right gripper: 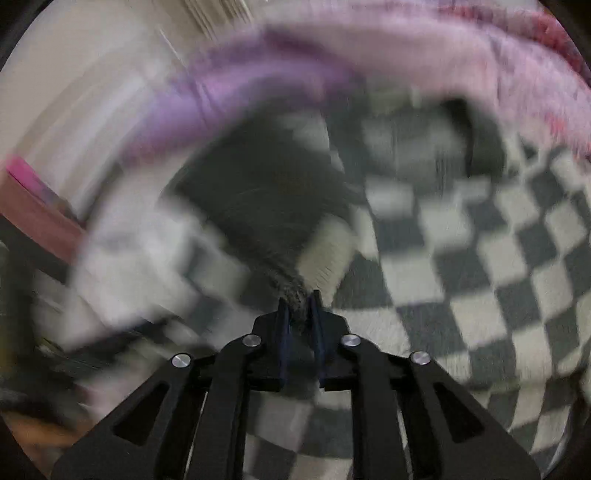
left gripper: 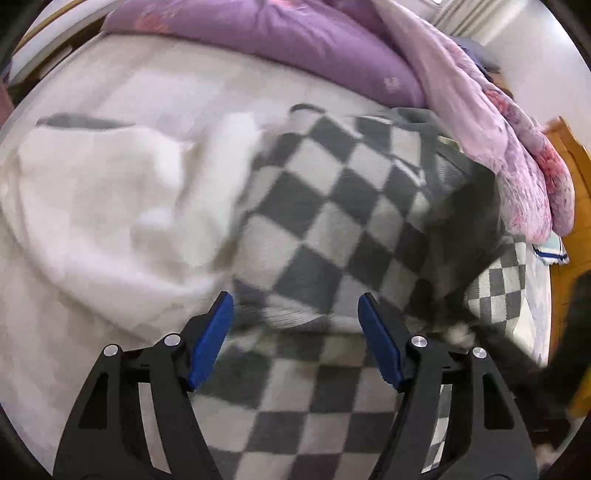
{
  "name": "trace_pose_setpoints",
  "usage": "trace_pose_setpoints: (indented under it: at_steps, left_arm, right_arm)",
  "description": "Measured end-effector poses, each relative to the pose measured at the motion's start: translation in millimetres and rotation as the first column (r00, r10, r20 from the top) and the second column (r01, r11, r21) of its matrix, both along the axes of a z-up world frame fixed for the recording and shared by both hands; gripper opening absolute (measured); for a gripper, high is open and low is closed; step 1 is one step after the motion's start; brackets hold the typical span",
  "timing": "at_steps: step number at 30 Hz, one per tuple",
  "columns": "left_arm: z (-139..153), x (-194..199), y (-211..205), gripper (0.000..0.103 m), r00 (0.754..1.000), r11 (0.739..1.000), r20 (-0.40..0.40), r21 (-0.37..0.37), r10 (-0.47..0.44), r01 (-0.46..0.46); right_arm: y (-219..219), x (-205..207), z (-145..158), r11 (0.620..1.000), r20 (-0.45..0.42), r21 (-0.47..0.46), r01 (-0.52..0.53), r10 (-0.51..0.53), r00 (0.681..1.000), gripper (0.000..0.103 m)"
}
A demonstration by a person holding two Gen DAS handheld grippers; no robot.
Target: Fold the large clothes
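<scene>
- Sweater, checkered grey and white, lies on the bed directly below your left claw, which gapes wide, empty.
- Your right claw pinches the sweater's dark edge, nearly closed.

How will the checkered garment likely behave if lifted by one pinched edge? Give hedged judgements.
Probably floppy: the checkered garment drapes in soft folds on the bed. Likely bunches: its edge is gathered into a wad in the right gripper. Probably grippy, looking knitted.

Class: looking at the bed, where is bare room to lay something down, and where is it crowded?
Free: pale bedsheet between white fleece garment and purple quilt. Crowded: grey-and-white checkered garment fills the middle; quilt heaped behind.
</scene>
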State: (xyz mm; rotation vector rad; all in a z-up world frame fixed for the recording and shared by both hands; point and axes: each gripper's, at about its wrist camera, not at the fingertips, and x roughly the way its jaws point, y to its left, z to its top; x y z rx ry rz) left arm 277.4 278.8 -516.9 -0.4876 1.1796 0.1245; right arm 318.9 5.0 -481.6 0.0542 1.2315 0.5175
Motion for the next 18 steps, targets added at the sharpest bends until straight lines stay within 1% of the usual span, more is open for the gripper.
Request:
trace_pose_setpoints:
  at_steps: [1,2,3,5,6,7,8,9,10,12,13,14,15,16,18]
  left_arm:
    - [-0.6,-1.5,1.7,0.071,1.0,1.0,-0.003,-0.003,0.005,-0.005]
    - [-0.4,-2.1,2.3,0.072,1.0,1.0,0.001,-0.006,0.002,-0.002]
    - [-0.6,-1.4,-0.2,0.073,1.0,1.0,0.005,-0.011,-0.002,0.002]
    - [-2.8,2.7,-8.3,0.073,1.0,1.0,0.015,-0.025,-0.012,0.013]
    - [-5.6,7.9,-13.7,0.073,1.0,0.999,0.014,-0.029,-0.015,0.016]
    - [-6.1,11.7,-18.9,0.073,1.0,0.999,0.016,-0.041,-0.018,0.018]
    - [-5.5,15.6,-26.0,0.073,1.0,0.999,0.024,-0.047,-0.016,0.017]
    - [-4.8,20.6,-31.1,0.073,0.999,0.999,0.028,-0.041,-0.017,0.018]
    - [-4.4,23.0,-36.9,0.073,0.999,0.999,0.03,-0.04,-0.023,0.024]
    - [2.8,28.1,-44.7,0.073,0.999,1.0,0.042,-0.008,-0.005,0.006]
    - [7.7,30.4,-46.7,0.073,0.998,1.0,0.059,-0.011,0.008,-0.007]
    - [10.6,33.0,-48.4,0.074,0.997,0.999,0.073,-0.034,0.014,-0.011]
    - [10.5,38.2,-52.2,0.075,0.997,0.998,0.071,-0.058,0.012,-0.007]
    - [8.6,42.8,-56.3,0.075,0.998,0.998,0.061,-0.06,0.006,-0.002]
    - [-1.4,55.9,-69.0,0.076,0.999,0.999,0.025,-0.02,-0.03,0.031]
  right_arm:
    - [-1.4,-1.8,-3.9,1.0,-0.018,-0.007,0.004,-0.004,1.0,0.015]
    - [-8.2,-3.1,-4.2,1.0,-0.022,0.009,0.01,-0.009,1.0,0.015]
    - [-13.9,-4.9,0.2,1.0,-0.01,0.028,0.006,-0.006,1.0,0.016]
    - [-27.2,-7.7,13.8,0.999,0.0,0.05,-0.004,0.004,1.0,0.025]
    - [-34.5,-7.1,20.9,0.998,0.01,0.067,-0.012,0.011,1.0,0.038]
    - [-42.6,-8.1,30.8,0.997,0.035,0.075,-0.017,0.015,0.999,0.048]
    - [-50.5,-13.4,38.9,0.997,0.064,0.069,-0.018,0.014,0.998,0.048]
    - [-68.4,-9.0,48.0,0.997,0.089,0.07,-0.016,0.01,0.996,0.048]
    - [-78.9,-7.9,49.9,0.997,0.083,0.078,-0.008,0.002,0.997,0.048]
    - [-107.3,-0.4,55.3,0.996,0.083,0.086,0.024,-0.031,0.996,0.048]
    - [-132.9,-0.6,48.9,0.997,0.092,0.061,0.046,-0.052,0.994,0.048]
    - [-146.0,0.5,47.5,0.997,0.094,0.039,0.066,-0.07,0.993,0.048]
    - [-166.6,11.4,41.7,0.993,0.081,0.008,0.114,-0.114,0.99,0.047]
    - [-181.5,20.3,36.2,0.988,0.059,0.0,0.157,-0.156,0.986,0.036]
    - [-216.8,39.5,17.3,0.969,-0.016,0.011,0.247,-0.247,0.969,0.025]
